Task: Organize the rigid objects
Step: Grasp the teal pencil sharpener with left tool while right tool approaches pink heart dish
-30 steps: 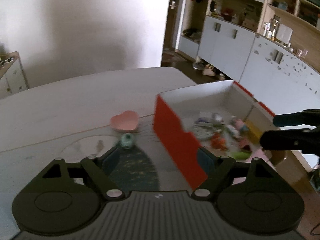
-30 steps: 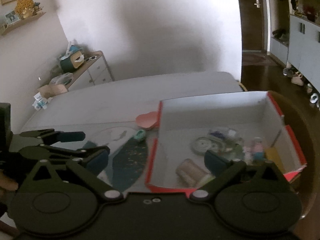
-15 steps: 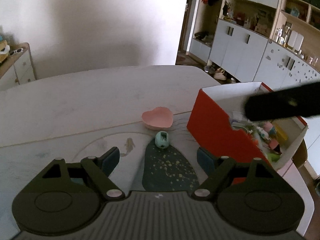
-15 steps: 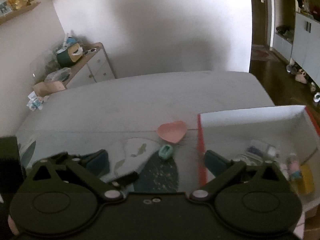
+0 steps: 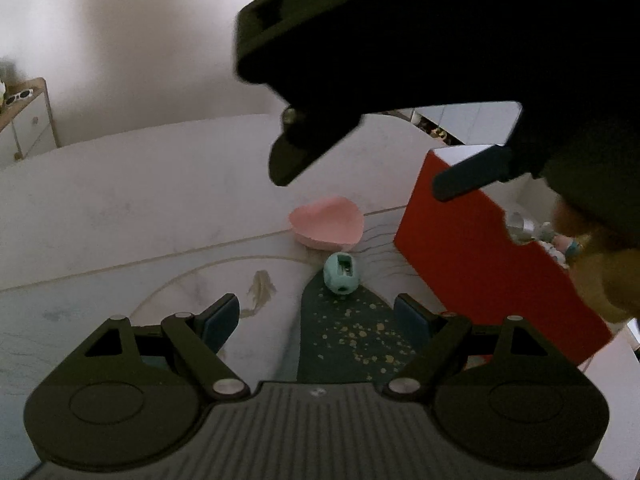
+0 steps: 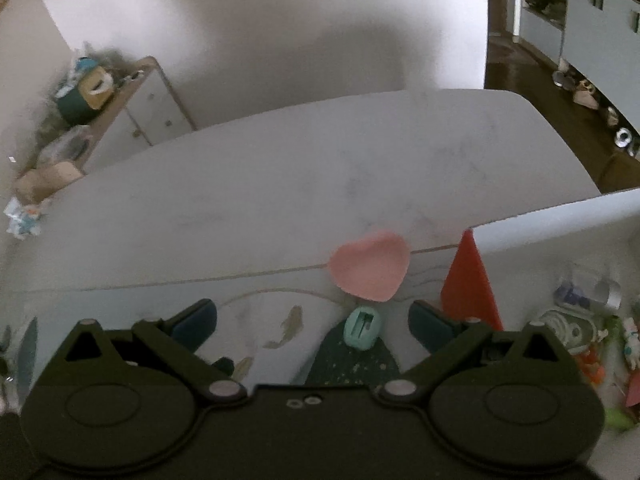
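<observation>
Small mint-green plastic pencil sharpener (image 6: 362,327) on desk (image 6: 280,184), just ahead of empty, spread right gripper (image 6: 312,322), right of centre; long axis along approach. Left gripper (image 5: 316,316) spread, farther back.

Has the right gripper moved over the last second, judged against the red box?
Yes. The right gripper has swung left, off the red box and now frames the teal sharpener beside the pink heart dish.

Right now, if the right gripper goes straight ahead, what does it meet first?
Likely the small mint-green pencil sharpener, lying between the open jaws of the right gripper; the pink heart-shaped dish sits just beyond. Depth is uncertain.
</observation>
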`<state>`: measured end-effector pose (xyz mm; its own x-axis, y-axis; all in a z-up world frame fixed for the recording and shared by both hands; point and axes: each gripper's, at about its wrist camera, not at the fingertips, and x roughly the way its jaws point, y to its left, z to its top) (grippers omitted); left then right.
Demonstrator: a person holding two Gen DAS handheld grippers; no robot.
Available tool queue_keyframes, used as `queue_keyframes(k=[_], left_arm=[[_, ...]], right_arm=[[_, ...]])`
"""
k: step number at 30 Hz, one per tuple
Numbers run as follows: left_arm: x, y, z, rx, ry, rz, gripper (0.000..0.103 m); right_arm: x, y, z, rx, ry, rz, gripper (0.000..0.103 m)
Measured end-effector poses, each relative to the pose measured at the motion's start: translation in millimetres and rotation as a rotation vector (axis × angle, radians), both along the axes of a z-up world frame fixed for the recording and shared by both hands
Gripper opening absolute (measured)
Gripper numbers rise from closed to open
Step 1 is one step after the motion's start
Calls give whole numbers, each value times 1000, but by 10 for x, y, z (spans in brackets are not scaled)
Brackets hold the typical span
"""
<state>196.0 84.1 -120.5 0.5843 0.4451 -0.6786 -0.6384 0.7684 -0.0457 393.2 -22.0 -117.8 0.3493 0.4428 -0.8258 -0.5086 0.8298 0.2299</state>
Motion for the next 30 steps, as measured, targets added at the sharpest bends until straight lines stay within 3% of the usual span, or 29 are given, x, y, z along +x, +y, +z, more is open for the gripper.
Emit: queue_keyframes(k=[6,22,30], left_arm=[[65,103,-120,18,10,1,84],[241,393,-417,-6,-3,5,84],[275,321,-467,61,-22,-87,84]], right_arm=[[180,178,-175,-19,51,-82,101],[562,520,-460,-120,125,-128,96],[685,630,-570,-167,148,-118,92]])
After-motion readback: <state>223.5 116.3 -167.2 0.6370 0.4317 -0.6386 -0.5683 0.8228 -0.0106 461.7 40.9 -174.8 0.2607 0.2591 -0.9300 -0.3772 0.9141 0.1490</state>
